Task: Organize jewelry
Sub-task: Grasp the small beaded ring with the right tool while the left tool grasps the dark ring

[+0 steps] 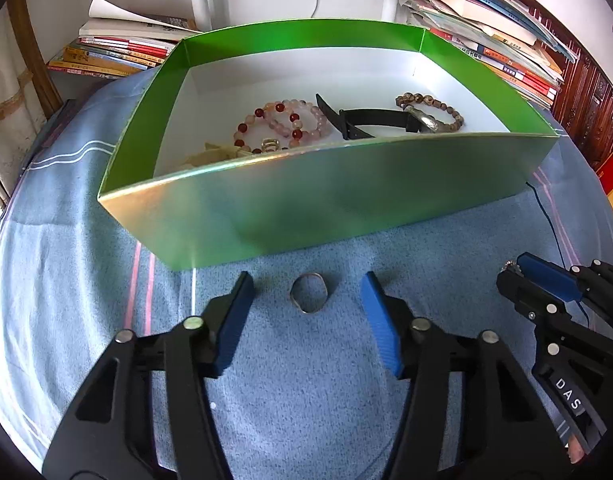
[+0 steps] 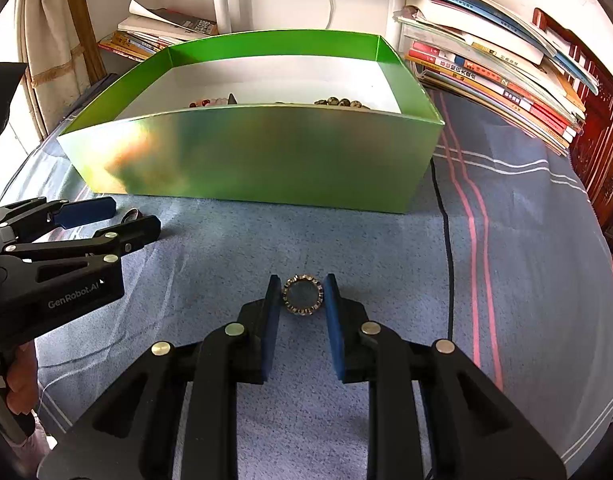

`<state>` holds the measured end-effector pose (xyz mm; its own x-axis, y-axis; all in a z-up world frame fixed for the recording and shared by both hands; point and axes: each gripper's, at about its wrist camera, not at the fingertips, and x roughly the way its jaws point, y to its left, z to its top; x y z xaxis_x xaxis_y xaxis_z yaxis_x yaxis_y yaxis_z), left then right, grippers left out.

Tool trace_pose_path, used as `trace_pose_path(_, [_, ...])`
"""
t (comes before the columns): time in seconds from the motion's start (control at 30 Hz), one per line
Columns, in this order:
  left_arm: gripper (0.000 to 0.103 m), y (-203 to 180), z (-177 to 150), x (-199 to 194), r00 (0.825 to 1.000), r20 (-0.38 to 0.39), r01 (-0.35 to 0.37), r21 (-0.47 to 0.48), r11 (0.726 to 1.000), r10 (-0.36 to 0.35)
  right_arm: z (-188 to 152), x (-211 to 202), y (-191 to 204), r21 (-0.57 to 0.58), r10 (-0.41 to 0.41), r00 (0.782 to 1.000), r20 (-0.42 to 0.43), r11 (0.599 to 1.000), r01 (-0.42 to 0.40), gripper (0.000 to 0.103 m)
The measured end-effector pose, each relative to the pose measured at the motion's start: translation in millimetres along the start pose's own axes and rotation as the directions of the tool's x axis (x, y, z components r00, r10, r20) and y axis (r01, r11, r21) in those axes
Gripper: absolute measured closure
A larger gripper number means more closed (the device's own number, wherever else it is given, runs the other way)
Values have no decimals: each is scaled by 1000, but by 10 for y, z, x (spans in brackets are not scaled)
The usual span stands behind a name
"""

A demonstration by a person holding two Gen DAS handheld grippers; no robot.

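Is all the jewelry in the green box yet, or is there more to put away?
Not yet. Already in the green box: a pink and red bead bracelet, a brown bead bracelet and a black watch. In hand: the right gripper pinches a studded ring. Left to do: the silver ring lies on the blue cloth between the left gripper's open jaws.

Both wrist cameras look steeply down, close over the blue cloth [image 1: 306, 400], sharing the green box [image 2: 266, 152].

Left hand-held gripper [image 1: 308, 300] open around silver ring [image 1: 309, 298] on blue cloth [image 1: 306, 380] (pads clear), before green box [image 1: 326, 196].
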<state>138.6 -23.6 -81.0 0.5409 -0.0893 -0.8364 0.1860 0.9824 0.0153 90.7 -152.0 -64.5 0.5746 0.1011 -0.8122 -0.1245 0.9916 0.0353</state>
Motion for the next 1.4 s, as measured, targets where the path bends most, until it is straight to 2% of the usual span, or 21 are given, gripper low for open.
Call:
trace_pose_path(0.07, [58,-8,-3,-10,1000,1,1,1,1000,-1,-1,-1,1,-2,0,1000,0,1000,0,80])
trace_pose_path(0.27, [58,-23,-53,-41,1000,-1,2,8,1000,-2,-19,-9,-1,-9,3,1000,-7,1000,-3,80])
trace_pose_path(0.33, [59,-39,-98,-77,1000,-3,24,20,1000,-24,-31,-11,3,-12,8,1000,-8,1000,-8,80])
trace_pose_path(0.47, [55,-66,-154,-163,992,-8,123,27,992,-123,-42,-10,2,-9,16,1000,-10,1000,-17,76])
trace_pose_path(0.53, [52,-58,-142,-185,995,7,95,31,995,-95,-44,-5,12,-12,8,1000,-7,1000,-8,71])
trace_pose_path(0.87, [52,15,-63,-52,1000,8,9,16,1000,-9,-33,18,26,-16,0,1000,9,1000,0,71])
trace_pose_path(1.0, [59,-19,-59,-56,1000,14,8,20,1000,-8,-38,19,26,-16,0,1000,13,1000,0,71])
trace_pose_path(1.4, [60,-143,-68,-51,1000,20,20,47,999,-21,-44,21,42,-17,-2,1000,14,1000,3,71])
